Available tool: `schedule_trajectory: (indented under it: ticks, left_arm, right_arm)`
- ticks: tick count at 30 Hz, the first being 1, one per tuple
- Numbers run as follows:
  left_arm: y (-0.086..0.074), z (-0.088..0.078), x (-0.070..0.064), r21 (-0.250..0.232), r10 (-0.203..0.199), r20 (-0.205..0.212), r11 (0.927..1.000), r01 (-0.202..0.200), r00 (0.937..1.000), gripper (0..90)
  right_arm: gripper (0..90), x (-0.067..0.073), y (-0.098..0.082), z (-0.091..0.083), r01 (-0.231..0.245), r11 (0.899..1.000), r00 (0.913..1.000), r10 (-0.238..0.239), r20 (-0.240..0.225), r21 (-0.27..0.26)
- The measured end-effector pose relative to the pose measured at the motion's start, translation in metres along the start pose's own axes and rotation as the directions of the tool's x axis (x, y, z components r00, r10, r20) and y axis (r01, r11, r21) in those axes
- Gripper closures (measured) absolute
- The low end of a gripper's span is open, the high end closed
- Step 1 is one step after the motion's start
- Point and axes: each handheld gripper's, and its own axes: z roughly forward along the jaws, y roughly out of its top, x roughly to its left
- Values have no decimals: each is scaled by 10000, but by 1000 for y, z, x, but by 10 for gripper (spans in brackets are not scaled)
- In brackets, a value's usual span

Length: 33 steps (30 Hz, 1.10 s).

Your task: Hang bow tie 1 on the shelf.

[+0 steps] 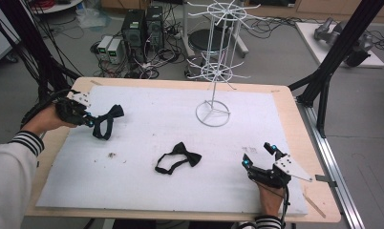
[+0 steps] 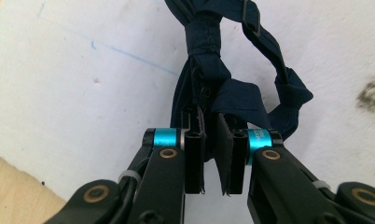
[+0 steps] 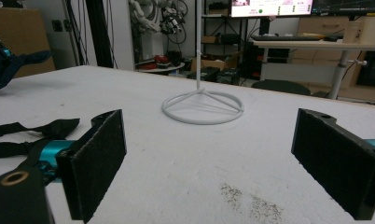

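**Left tongs clamped on navy bow tie; right tongs standing apart**

Starting at your left: your left gripper (image 1: 91, 120) holds a navy bow tie (image 1: 106, 120) just above the white board (image 1: 147, 114) near the table's left edge. The fabric is dark blue, knotted at the centre, with its neck strap twisted and hanging in a loop below the bow. In the left gripper view the jaws are pressed together on a fold of that cloth (image 2: 223, 100) beside the knot; the strap, with its small metal slider, curls off above and to the right of the jaws. The tie hangs off the tips of the tongs, towards the middle of the board.

Moving right, a second bow tie (image 1: 178, 158), black, lies flat on the board in front of you, its strap spread in an open loop on its left side. It is touched by neither gripper and lies between the two.

Further back stands a white wire rack (image 1: 214, 62) on a ring base, with two tiers of spokes. No tie hangs on any spoke that you can see.

At your right, your right gripper (image 1: 260, 155) rests low at the near right part of the board. Its jaws stand wide apart with nothing between them. The black tie's strap (image 3: 31, 128) lies just to the left of them.
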Motion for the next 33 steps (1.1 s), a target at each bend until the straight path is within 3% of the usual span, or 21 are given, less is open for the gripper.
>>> schedule_trajectory:
  ticks: [3,7,11,17,23,26,29,33]
  left_arm:
    - [2,-4,-3,-323,-89,39,9994,91,10000,820]
    - [6,-10,-9,-610,14,-258,9981,-30,9997,821]
    - [9,-17,-16,-1494,-204,-344,9887,151,9992,822]
    - [13,-25,-28,-1995,-158,-266,9798,102,9995,821]
    - [20,-27,-39,-2976,-341,-66,9542,306,9994,821]
    - [27,-25,-46,-3067,-31,-36,9518,19,10000,821]
    - [33,-23,-53,-3202,45,125,9474,-3,9999,821]
    - [40,-19,-63,-3546,109,169,9350,-42,9998,821]
  right_arm:
    - [95,0,0,0,4,10000,10000,-4,-7,3]
    - [95,0,0,0,-9,10000,10000,9,-10,7]
    - [95,0,0,0,72,10000,10000,-72,-1,-2]
    - [95,-1,0,0,49,10000,10000,-49,28,-31]
    - [94,-2,1,1,-44,10000,10000,44,-11,82]
    - [94,-2,1,1,-130,9998,9999,131,-59,166]
    - [95,-3,1,2,-216,9994,9996,221,-154,277]
    - [95,-4,2,3,-242,9992,9996,247,-153,315]
